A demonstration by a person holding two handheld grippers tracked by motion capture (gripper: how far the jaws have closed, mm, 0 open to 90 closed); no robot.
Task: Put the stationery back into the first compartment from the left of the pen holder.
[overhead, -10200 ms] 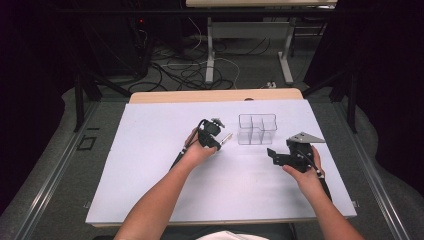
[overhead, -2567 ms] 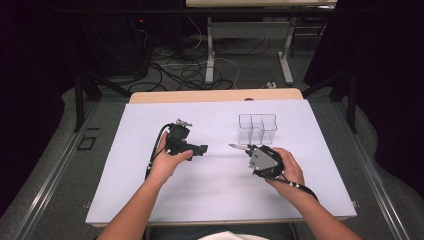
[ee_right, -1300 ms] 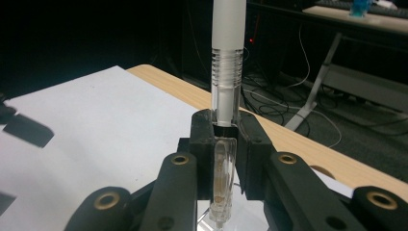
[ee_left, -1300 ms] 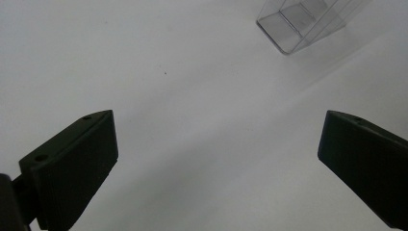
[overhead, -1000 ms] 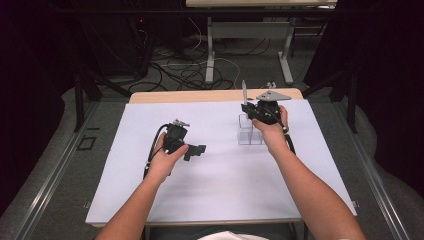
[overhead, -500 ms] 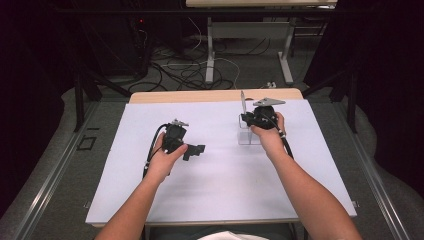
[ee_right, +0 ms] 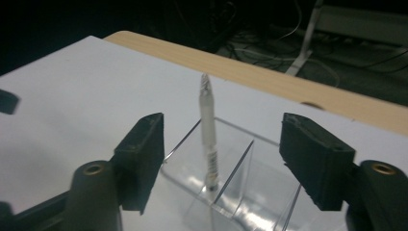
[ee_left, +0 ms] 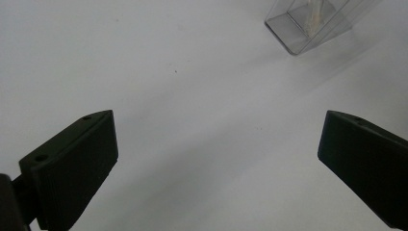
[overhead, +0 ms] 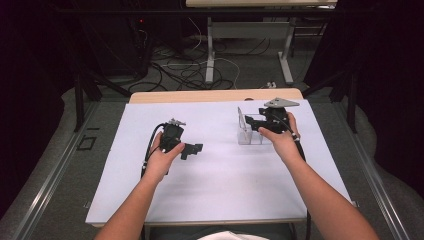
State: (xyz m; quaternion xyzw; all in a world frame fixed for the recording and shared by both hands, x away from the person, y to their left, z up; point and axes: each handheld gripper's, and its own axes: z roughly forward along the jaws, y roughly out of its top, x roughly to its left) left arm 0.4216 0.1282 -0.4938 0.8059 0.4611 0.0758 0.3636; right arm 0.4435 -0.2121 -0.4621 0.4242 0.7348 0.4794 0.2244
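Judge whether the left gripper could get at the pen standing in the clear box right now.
Probably not straight away: the right gripper sits at the clear box with open jaws on either side of the pen, while the left gripper rests apart with open jaws.

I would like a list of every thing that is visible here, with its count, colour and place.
Box: one, clear, with dividers, on the far right part of the sheet.
Pen: one, pale, standing upright in the box.
Sheet: one, white, covering the table.
Table: one, light wood, its far edge showing.
Cables: several, on the floor beyond the table.
Left tool: one, black, open, over the sheet.
Right tool: one, black, open, jaws either side of the pen.
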